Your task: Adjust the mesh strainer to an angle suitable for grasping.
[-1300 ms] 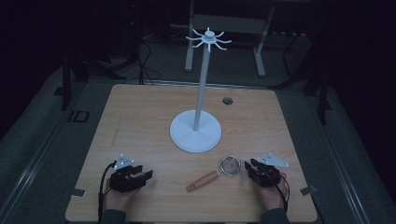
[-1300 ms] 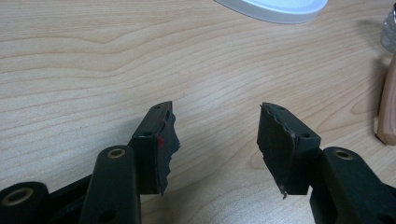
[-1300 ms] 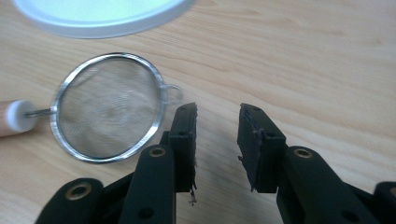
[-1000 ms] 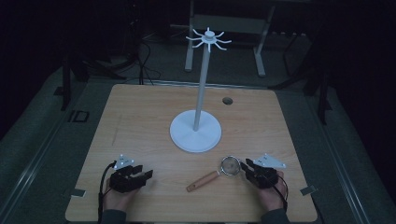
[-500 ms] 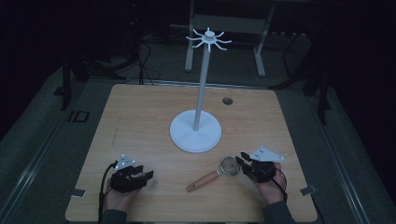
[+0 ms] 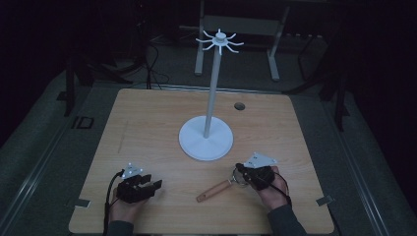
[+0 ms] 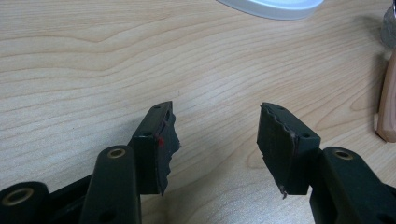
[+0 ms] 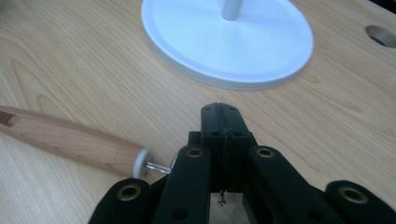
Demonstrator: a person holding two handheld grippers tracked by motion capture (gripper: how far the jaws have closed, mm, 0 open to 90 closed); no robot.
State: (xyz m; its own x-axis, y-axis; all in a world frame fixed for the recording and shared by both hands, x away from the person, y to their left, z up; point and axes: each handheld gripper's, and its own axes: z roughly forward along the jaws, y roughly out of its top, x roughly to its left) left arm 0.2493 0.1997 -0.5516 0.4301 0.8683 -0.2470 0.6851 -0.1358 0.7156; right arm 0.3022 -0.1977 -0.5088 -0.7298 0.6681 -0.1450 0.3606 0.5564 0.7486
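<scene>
On the pale wooden table [image 6: 147,123], the right gripper [image 8: 220,114] at five o'clock pinches the wooden-handled wire strainer [image 8: 70,140], seemingly for lifting, while the left gripper [image 7: 215,135] gapes empty.

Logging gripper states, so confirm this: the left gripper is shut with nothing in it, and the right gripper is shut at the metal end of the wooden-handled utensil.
Not quite. The left gripper is open, with bare table between its jaws, as the left gripper view shows. The rest stands: the right gripper is shut at the metal end of the wooden-handled utensil.
</scene>
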